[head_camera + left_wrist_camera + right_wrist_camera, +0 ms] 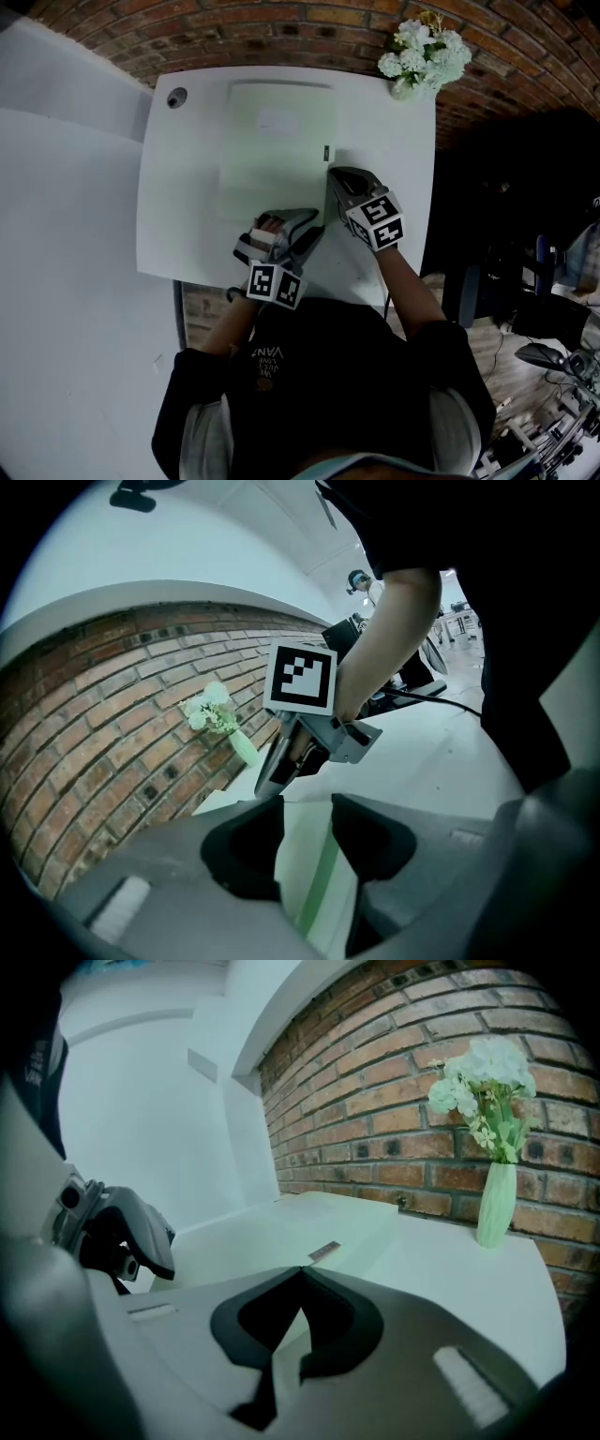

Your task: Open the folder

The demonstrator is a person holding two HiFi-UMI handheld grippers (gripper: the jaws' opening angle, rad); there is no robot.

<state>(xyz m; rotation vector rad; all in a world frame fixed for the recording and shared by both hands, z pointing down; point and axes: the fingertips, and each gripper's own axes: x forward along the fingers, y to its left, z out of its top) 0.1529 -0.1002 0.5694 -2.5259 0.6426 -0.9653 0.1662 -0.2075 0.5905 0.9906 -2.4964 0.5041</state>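
A pale green folder (277, 141) lies flat and closed on the white table (398, 216). A small dark tab (326, 153) sits on its right edge. My left gripper (314, 221) is at the folder's near right corner. In the left gripper view its jaws (307, 803) stand apart with the folder's (309, 864) green-striped edge between them, the pads not pressing. My right gripper (331, 174) is at the folder's right edge just below the tab. In the right gripper view its tips (300, 1271) meet on the edge of the folder (309, 1218).
A pale vase of white flowers (424, 52) stands at the table's far right corner against a brick wall (281, 23). A round cable hole (176, 97) is at the far left corner. White wall panels run along the left. Office clutter lies on the floor at right.
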